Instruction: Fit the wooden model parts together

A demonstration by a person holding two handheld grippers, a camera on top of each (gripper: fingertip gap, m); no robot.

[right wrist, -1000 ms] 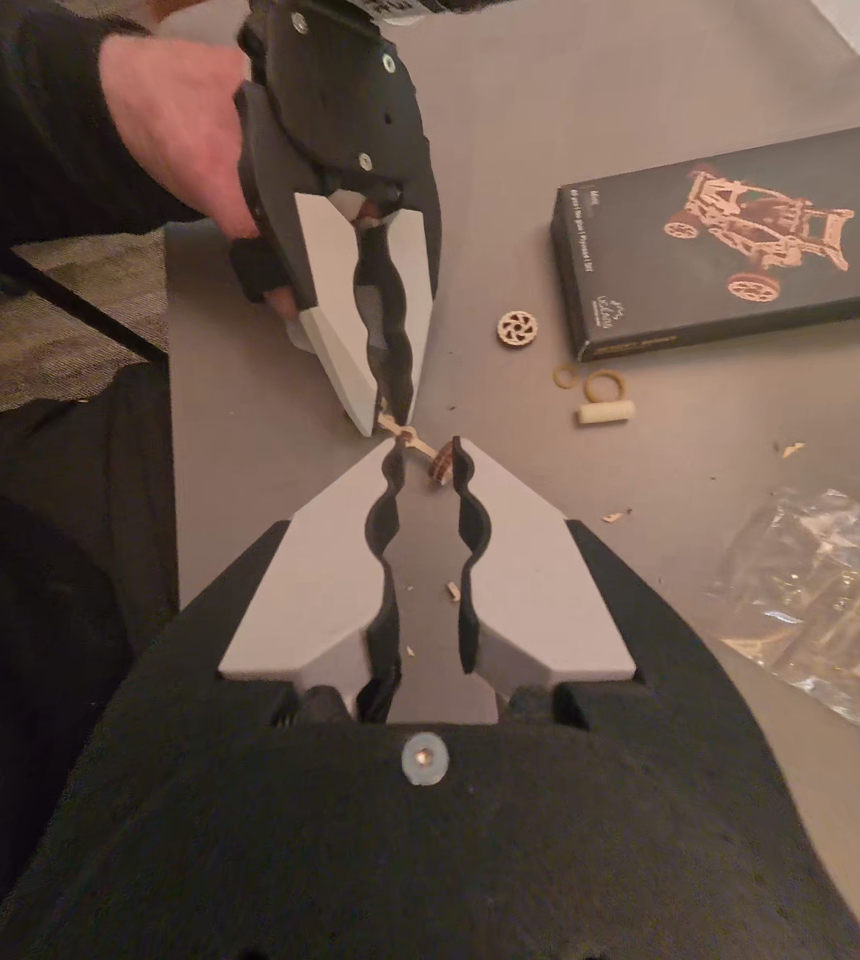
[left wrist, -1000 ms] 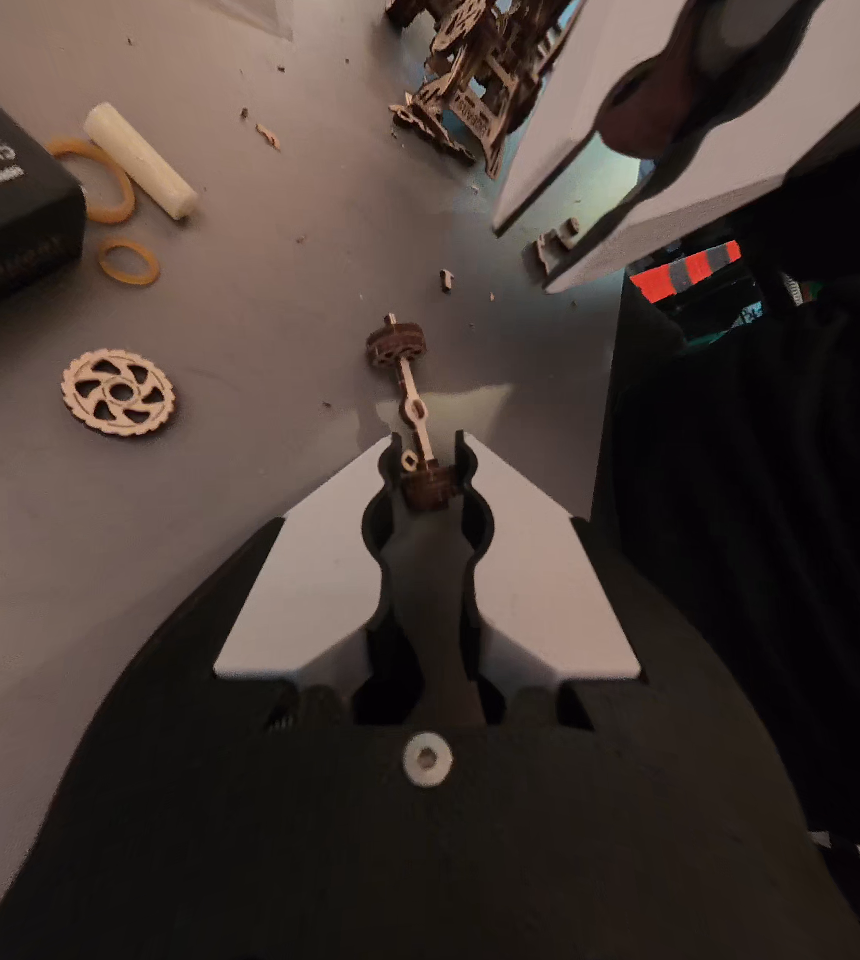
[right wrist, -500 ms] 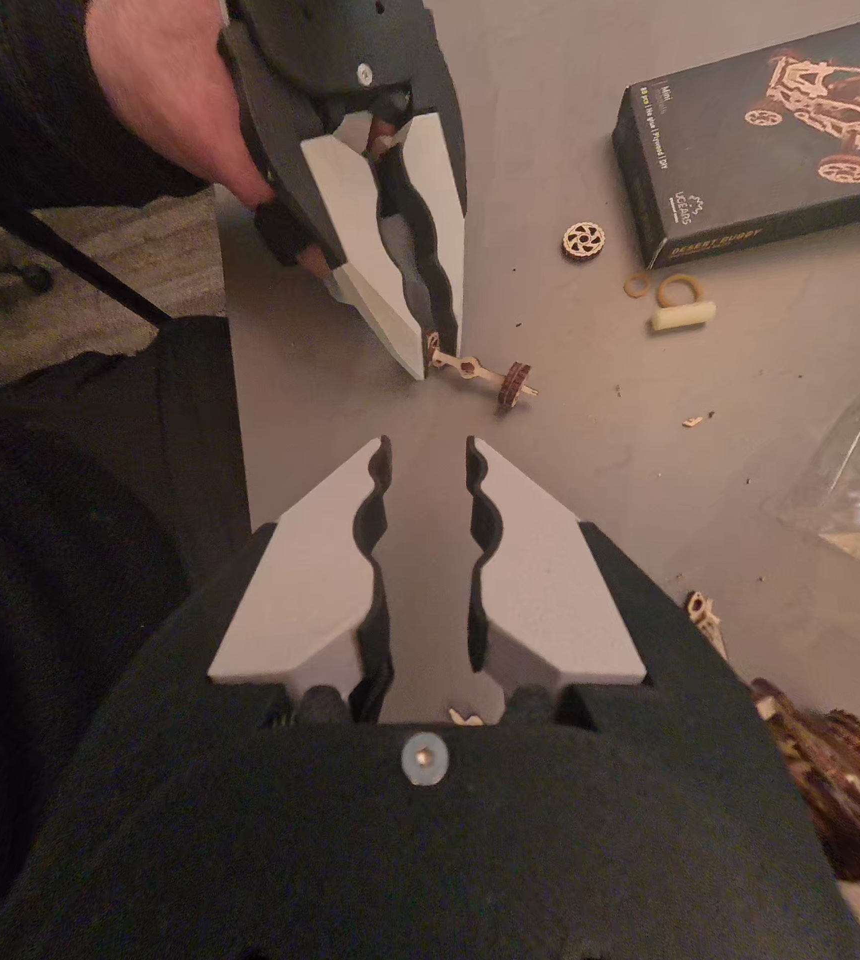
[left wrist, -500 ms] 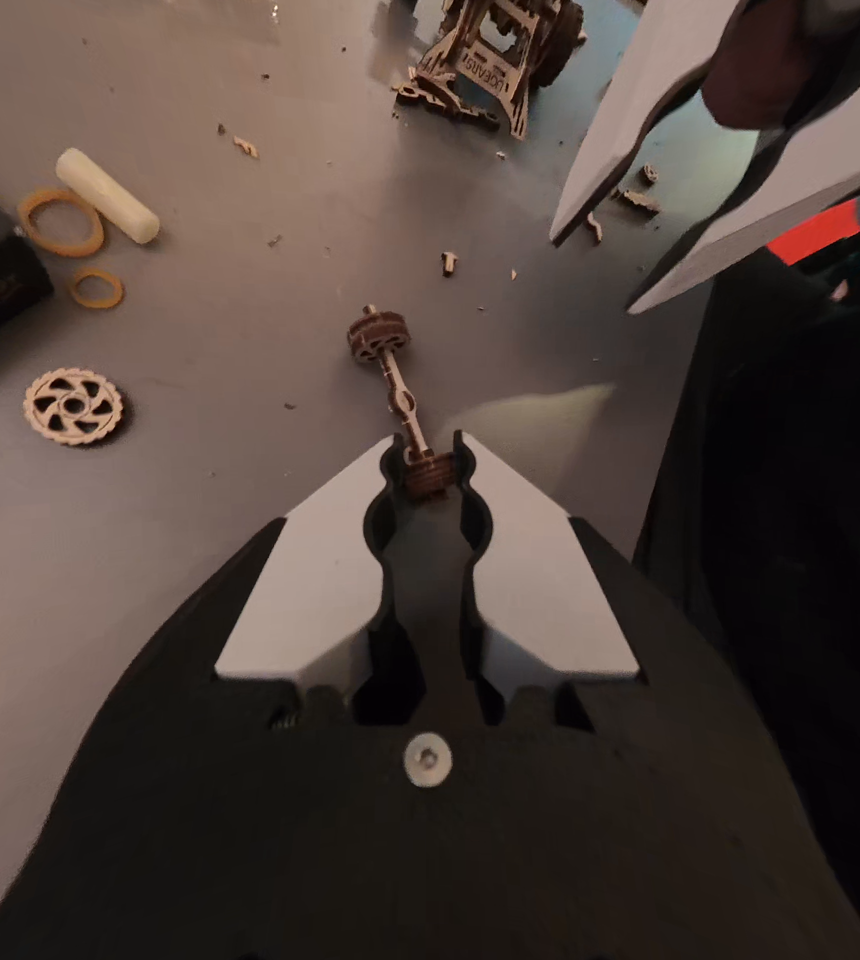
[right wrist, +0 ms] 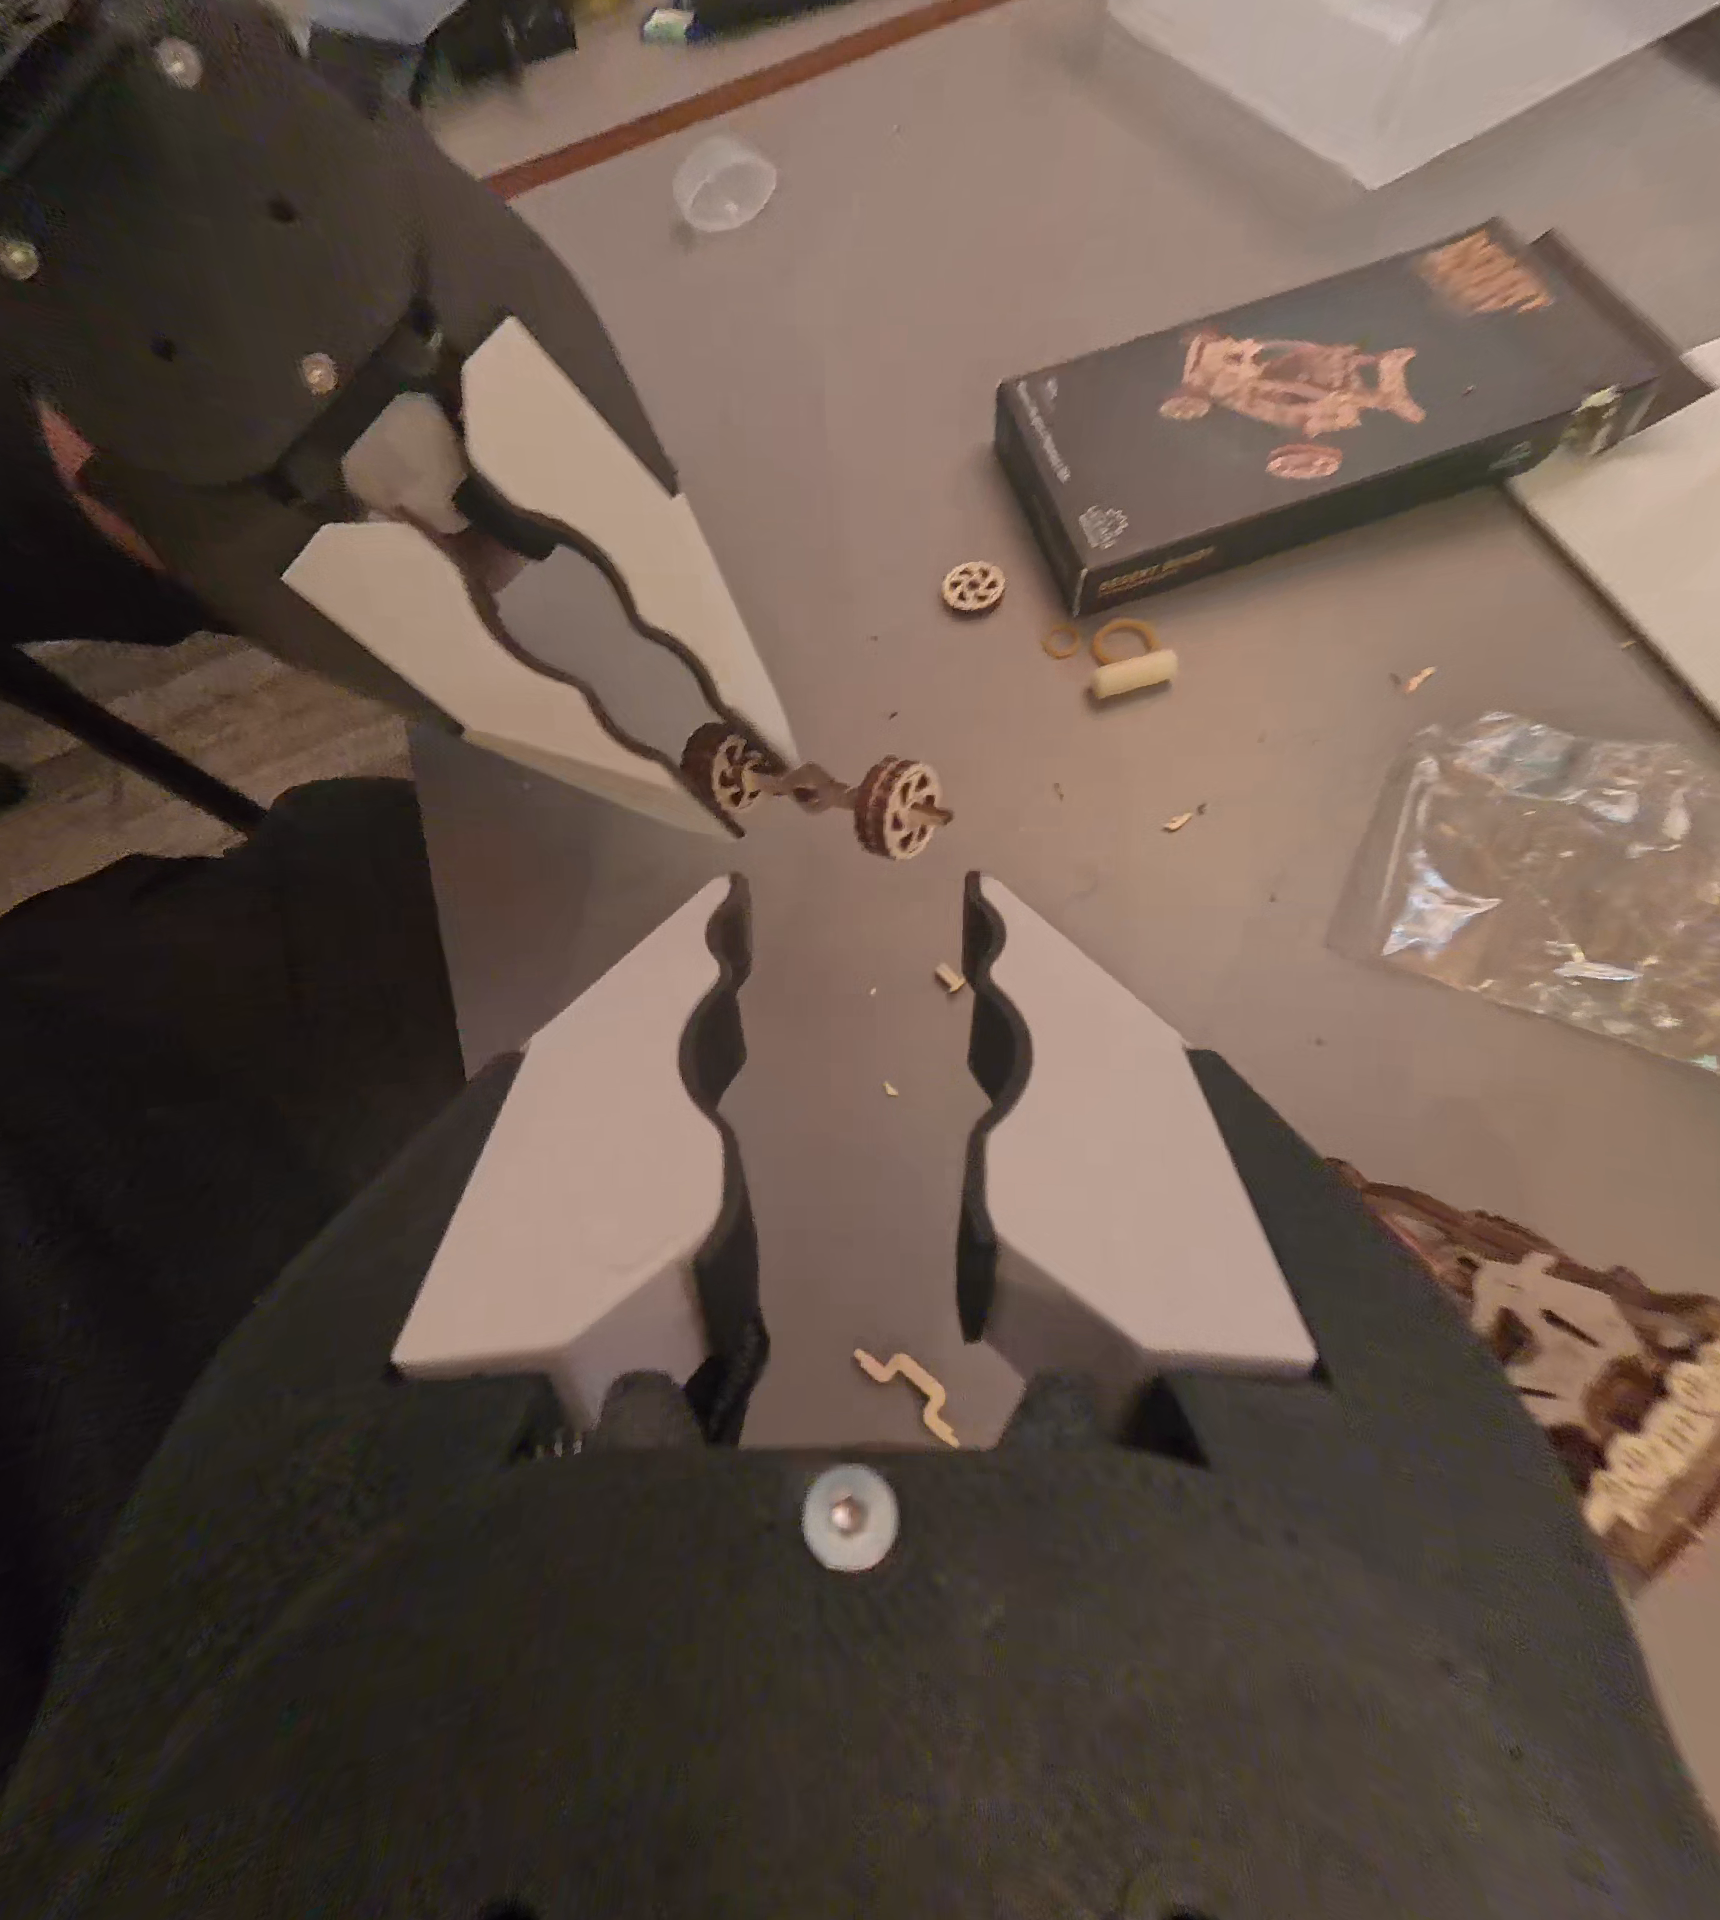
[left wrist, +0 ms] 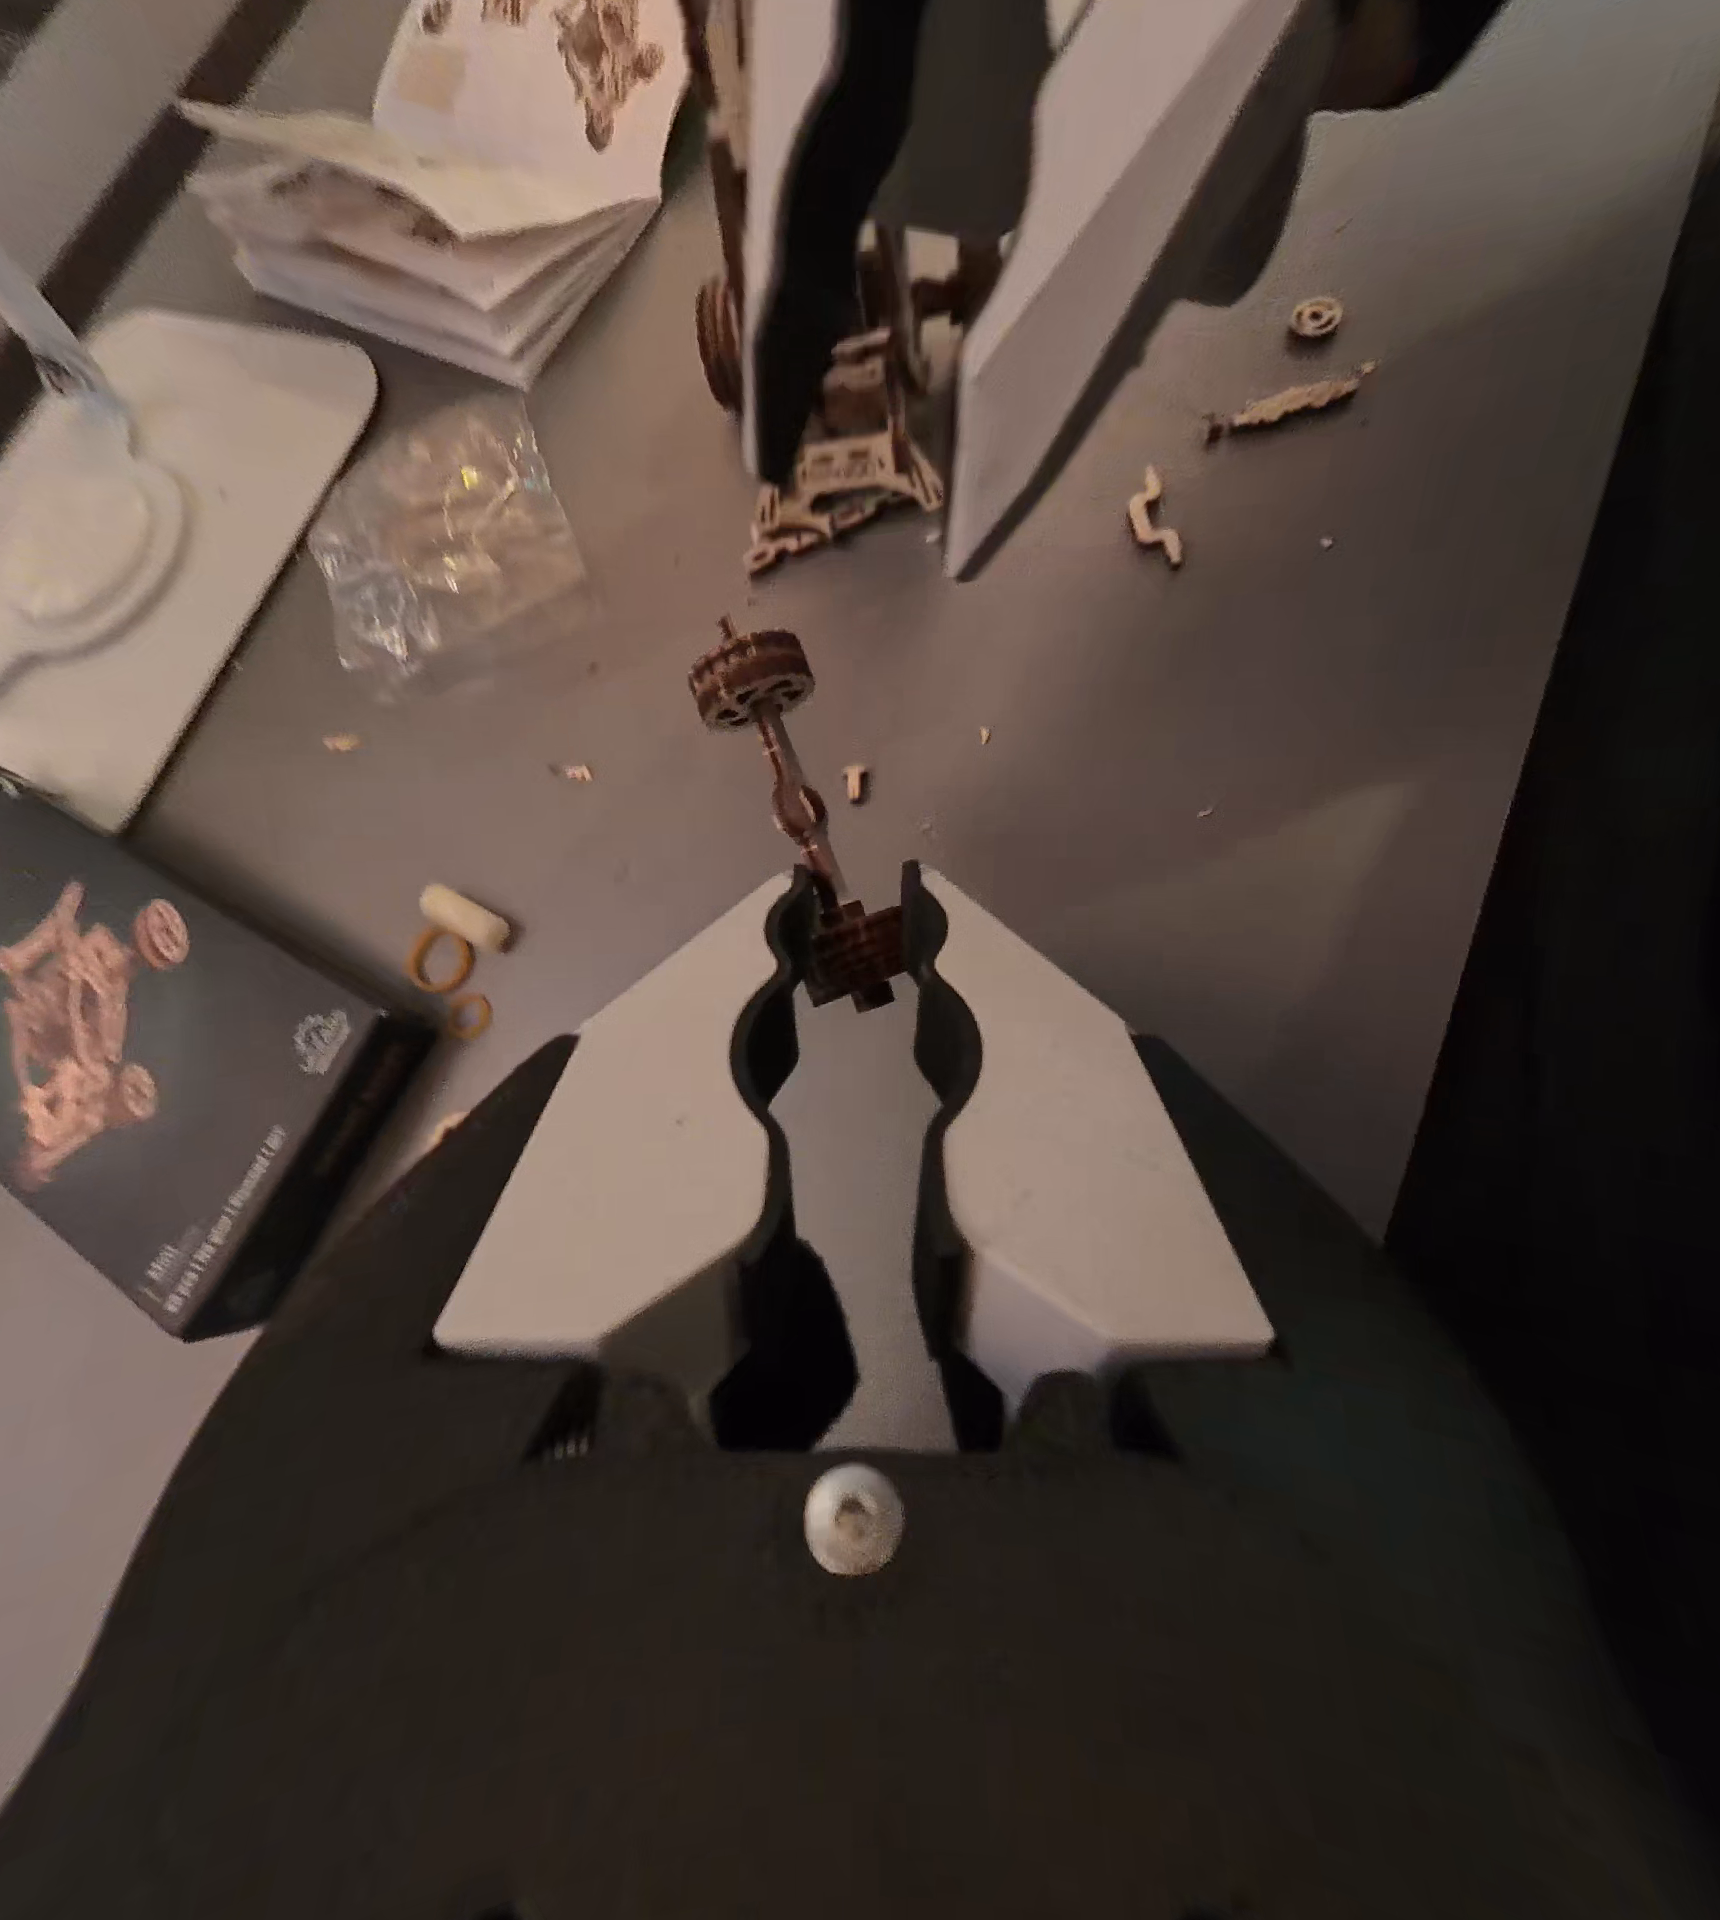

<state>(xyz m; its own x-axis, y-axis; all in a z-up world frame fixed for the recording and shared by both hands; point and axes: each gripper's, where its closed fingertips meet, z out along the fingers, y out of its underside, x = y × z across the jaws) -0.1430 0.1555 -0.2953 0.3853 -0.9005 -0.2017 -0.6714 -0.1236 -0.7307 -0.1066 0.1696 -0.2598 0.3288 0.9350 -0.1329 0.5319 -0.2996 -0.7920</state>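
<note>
Grey table (right wrist: pixel 1251 831) littered with chips; axle (right wrist: pixel 814 795) now lifted clear, clenched by left gripper (left wrist: pixel 851 894); right gripper (right wrist: pixel 848 904) released, withdrawn toward model (right wrist: pixel 1614 1382), lower right.

Bare surface (right wrist: pixel 835 499) lies ahead of the right gripper (right wrist: pixel 848 894); the wheeled axle (right wrist: pixel 814 795) hangs across its front; box (right wrist: pixel 1334 416) and plastic bag (right wrist: pixel 1562 894) crowd the right side.
</note>
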